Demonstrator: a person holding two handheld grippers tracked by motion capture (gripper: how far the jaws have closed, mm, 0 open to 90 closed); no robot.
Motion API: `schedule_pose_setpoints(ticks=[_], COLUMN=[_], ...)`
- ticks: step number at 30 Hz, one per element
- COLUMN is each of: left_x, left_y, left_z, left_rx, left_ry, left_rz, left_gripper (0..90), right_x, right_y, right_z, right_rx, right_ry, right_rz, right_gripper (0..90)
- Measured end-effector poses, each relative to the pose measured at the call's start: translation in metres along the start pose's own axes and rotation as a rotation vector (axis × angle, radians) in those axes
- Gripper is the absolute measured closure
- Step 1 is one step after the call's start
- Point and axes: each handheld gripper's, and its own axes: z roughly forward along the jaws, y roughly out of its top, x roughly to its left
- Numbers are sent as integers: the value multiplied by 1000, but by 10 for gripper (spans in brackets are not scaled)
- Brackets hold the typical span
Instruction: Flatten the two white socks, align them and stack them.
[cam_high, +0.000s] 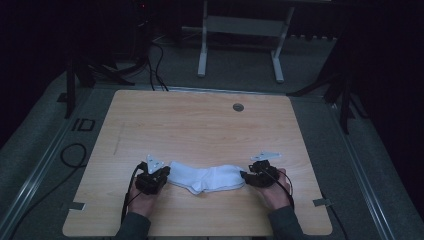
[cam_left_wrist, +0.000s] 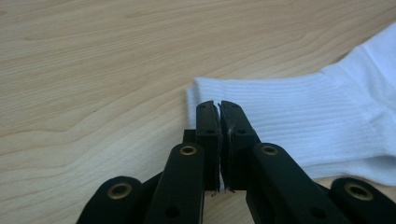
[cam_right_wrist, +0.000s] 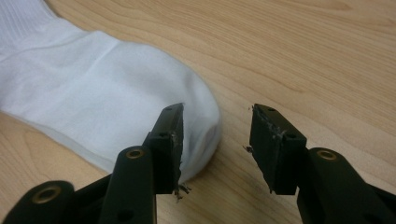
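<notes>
At the near left of the pale wooden table (cam_high: 200, 120), the left gripper (cam_high: 161, 176) has its jaws pressed together on the ribbed cuff edge of the white cotton sock (cam_high: 205, 178), which lies flat across the near middle of the table. At the sock's toe end, on the right, the right gripper (cam_high: 246, 176) stands wide open, one jaw over the toe, gripping nothing. Judging from this, one end is secured; the toe has yet to be grasped before any folding or lifting.
</notes>
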Motion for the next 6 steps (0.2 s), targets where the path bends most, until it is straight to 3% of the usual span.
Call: schedule_pose_setpoints(ticks=[6], left_x=[8], left_y=[0], left_z=[-2], left_rx=[-2], left_ry=[17], left_rz=[-16], left_gripper=[866], right_x=[-4], right_y=[-2], right_z=[-1], right_rx=[1], right_ry=[-2], right_rz=[8], right_gripper=[535])
